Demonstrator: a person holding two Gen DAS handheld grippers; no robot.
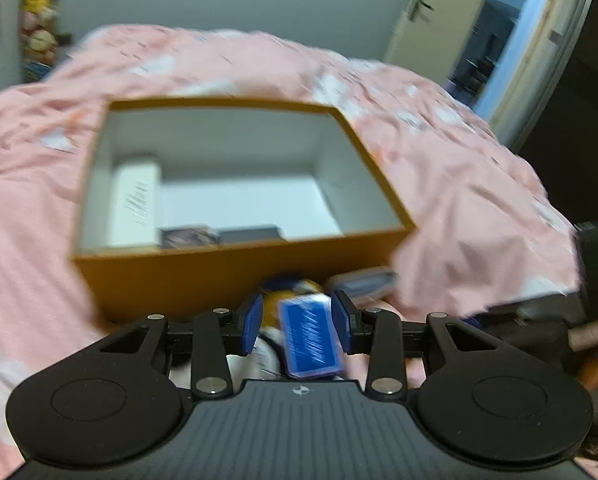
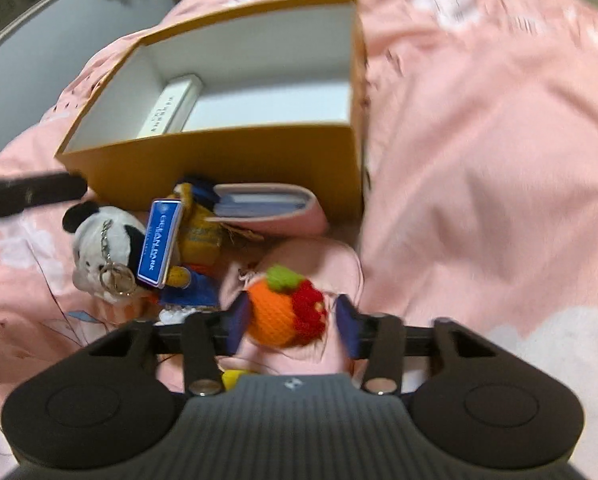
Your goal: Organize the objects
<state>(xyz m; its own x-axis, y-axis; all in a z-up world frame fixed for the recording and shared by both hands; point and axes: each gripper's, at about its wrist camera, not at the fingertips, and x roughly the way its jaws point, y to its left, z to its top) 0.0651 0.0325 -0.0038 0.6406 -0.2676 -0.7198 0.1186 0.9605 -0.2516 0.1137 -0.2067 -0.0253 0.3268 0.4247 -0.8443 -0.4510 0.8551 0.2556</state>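
Pink duvet point(image 1: 439, 168) covers the bed, rumpled, and fills most of both views. On it sits the open orange box point(image 1: 203, 276), white inside. A long white carton point(image 1: 137, 204) lies along its left inner wall; two small dark items sit against the near inner wall in the left view, too blurred to name.

In front of the box's near wall lies the clutter pile. A pink pouch point(image 2: 275, 210) rests against the box wall, and a yellow plush in blue clothes point(image 2: 197, 240) lies just left of it. Left of that is a black-and-white plush point(image 2: 99, 240) with a metal keyring point(image 2: 117, 276).

My left gripper point(image 1: 297, 326) tilts down toward the pile, just short of the box front. A blue card box point(image 1: 311, 338) sits between its fingers point(image 1: 251, 326), right pad close against it, a gap on the left; I cannot tell if it's gripped. In the right view the same blue card box point(image 2: 159, 238) is tilted above the plush toys.

My right gripper point(image 2: 291, 320) points steeply down over a crocheted orange-and-red fruit toy point(image 2: 287, 308). Fingers partly spread and the toy sits between them, with a clear gap at the right pad. Both views motion-blurred.
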